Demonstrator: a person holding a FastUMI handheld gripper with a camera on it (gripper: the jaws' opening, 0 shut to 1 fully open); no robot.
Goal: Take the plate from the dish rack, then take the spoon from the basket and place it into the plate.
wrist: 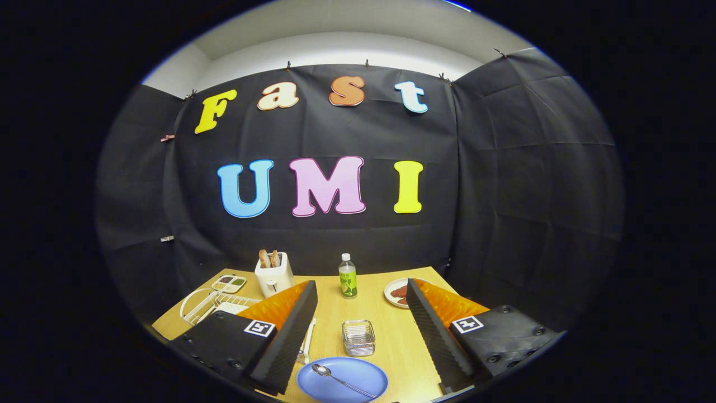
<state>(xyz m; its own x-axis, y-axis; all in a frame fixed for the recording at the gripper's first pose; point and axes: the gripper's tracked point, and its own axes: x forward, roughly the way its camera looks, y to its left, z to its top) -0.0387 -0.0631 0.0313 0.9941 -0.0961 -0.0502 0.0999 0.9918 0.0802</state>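
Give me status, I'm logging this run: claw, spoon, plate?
Claw open, holding nothing. Spoon lying in blue plate on the table between the fingers. Wire basket just beyond the plate. Nothing in the way.

1. The wooden surface point(391, 336) carries everything in the booth.
2. Nearest lies a blue plate point(342, 379), with a metal spoon point(342, 380) resting in it.
3. Just beyond the plate stands a small wire basket point(358, 337).
4. Far left sit a white dish rack point(210, 305), a compartment tray point(229, 283) and a white toaster point(274, 274) holding bread.
5. A green-labelled bottle point(347, 276) stands far centre.
6. A small food plate point(396, 293) lies far right.
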